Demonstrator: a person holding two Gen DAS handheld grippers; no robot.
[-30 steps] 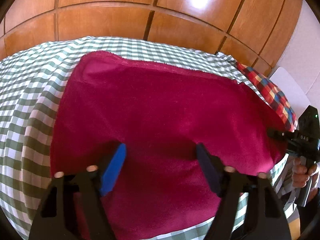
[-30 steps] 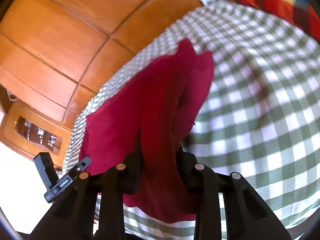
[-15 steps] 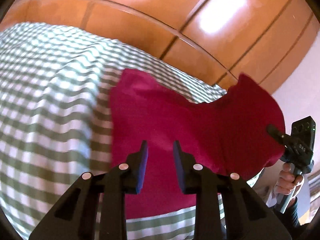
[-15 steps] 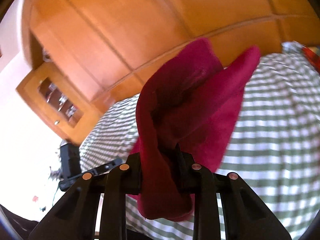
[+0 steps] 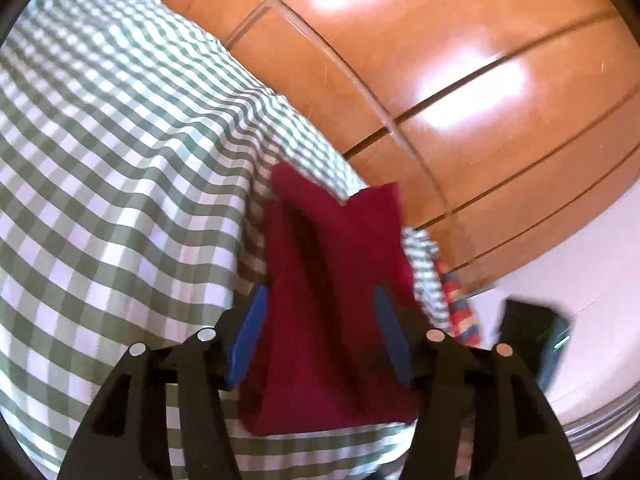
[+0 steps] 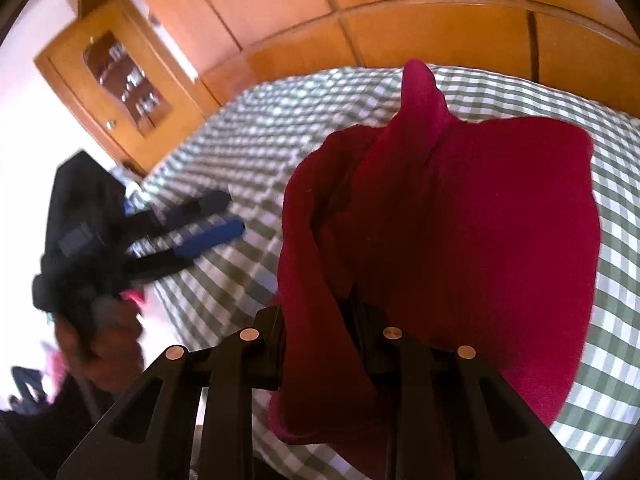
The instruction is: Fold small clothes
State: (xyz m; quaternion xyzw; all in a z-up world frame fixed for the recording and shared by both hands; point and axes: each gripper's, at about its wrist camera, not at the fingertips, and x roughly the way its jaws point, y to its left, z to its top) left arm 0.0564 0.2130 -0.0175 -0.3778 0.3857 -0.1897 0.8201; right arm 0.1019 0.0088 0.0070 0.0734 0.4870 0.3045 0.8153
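**Fold half made, cloth not yet laid flat**

The green-and-white checked bedspread (image 5: 104,184) fills the scene, with glossy orange wooden panelling (image 5: 460,80) behind it from twelve to three o'clock in the left wrist view. On it lies the deep red fleecy cloth (image 6: 500,240), doubled over but bunched and partly lifted rather than flat. The right gripper (image 6: 320,312), at six o'clock in its own view, is clamped narrowly on a gathered edge of the cloth. The left gripper (image 5: 320,320) has its blue-padded jaws opening; cloth lies between them, pads apparently clear of it. By my judgement the carry-over is underway; laying down, smoothing and any further fold remain.
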